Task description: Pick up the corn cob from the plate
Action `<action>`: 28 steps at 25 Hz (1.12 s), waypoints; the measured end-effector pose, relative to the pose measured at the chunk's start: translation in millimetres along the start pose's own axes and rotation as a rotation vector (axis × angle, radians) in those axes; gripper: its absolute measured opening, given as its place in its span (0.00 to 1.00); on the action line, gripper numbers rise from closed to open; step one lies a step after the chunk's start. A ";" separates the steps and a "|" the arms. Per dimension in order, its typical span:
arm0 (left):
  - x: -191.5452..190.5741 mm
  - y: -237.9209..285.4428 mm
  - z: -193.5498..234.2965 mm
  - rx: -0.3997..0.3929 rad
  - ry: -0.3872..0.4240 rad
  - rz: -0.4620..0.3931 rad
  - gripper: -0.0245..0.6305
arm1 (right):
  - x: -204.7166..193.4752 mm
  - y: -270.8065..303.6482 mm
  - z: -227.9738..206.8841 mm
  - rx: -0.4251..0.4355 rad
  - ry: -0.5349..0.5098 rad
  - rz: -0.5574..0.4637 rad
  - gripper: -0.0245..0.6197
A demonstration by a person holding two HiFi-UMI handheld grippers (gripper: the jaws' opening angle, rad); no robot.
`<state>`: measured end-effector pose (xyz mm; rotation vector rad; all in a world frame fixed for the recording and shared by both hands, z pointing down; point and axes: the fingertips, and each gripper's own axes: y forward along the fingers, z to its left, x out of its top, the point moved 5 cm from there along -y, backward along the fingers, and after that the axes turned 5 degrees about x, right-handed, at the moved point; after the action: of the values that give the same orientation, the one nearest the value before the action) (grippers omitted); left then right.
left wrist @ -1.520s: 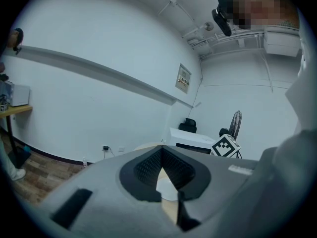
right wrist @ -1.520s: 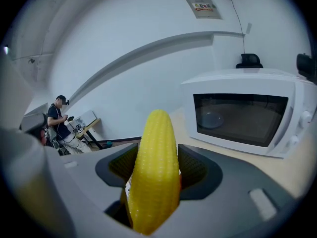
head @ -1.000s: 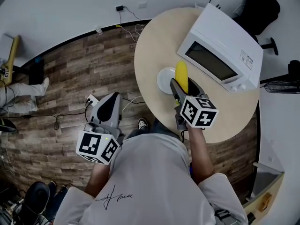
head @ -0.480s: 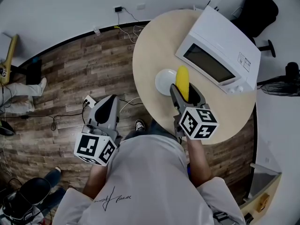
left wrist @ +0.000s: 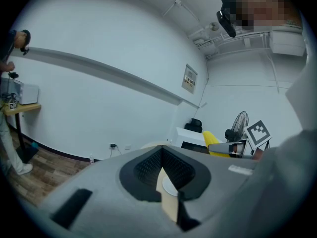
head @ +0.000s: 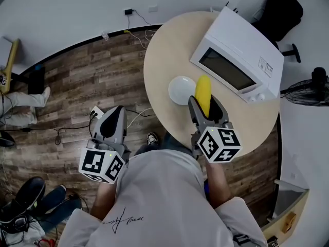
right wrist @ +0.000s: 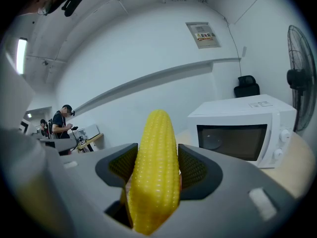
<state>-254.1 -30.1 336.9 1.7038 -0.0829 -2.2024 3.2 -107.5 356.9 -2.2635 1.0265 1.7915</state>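
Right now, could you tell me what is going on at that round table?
A person is working with a pair of hand-held tongs in each hand at a round table. The right tongs are closed on the yellow corn cob and hold it off the white plate, in front of the microwave. The left tongs are shut and empty, out over the wooden floor beside the table.

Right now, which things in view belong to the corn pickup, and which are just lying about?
Job: yellow corn cob, clamped in the right gripper; round white plate; round beige table.
Lying about: white microwave oven; black pedestal fan; left gripper, off the table.
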 end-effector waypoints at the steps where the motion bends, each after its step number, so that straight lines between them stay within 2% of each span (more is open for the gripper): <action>1: -0.2 -1.0 0.3 0.002 0.001 0.000 0.02 | 1.1 -2.5 0.2 -0.004 -0.006 -0.006 0.45; 15: 1.3 -5.1 12.2 0.052 0.013 -0.017 0.02 | 6.7 -23.2 6.3 -0.021 -0.058 -0.047 0.45; 28: 3.0 -5.5 11.5 0.057 0.014 -0.023 0.02 | 7.3 -27.7 13.8 -0.018 -0.077 -0.078 0.45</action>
<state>-266.9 -27.8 335.9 1.7583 -0.1236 -2.2247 7.3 -83.2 336.9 -2.1933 0.9002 1.8476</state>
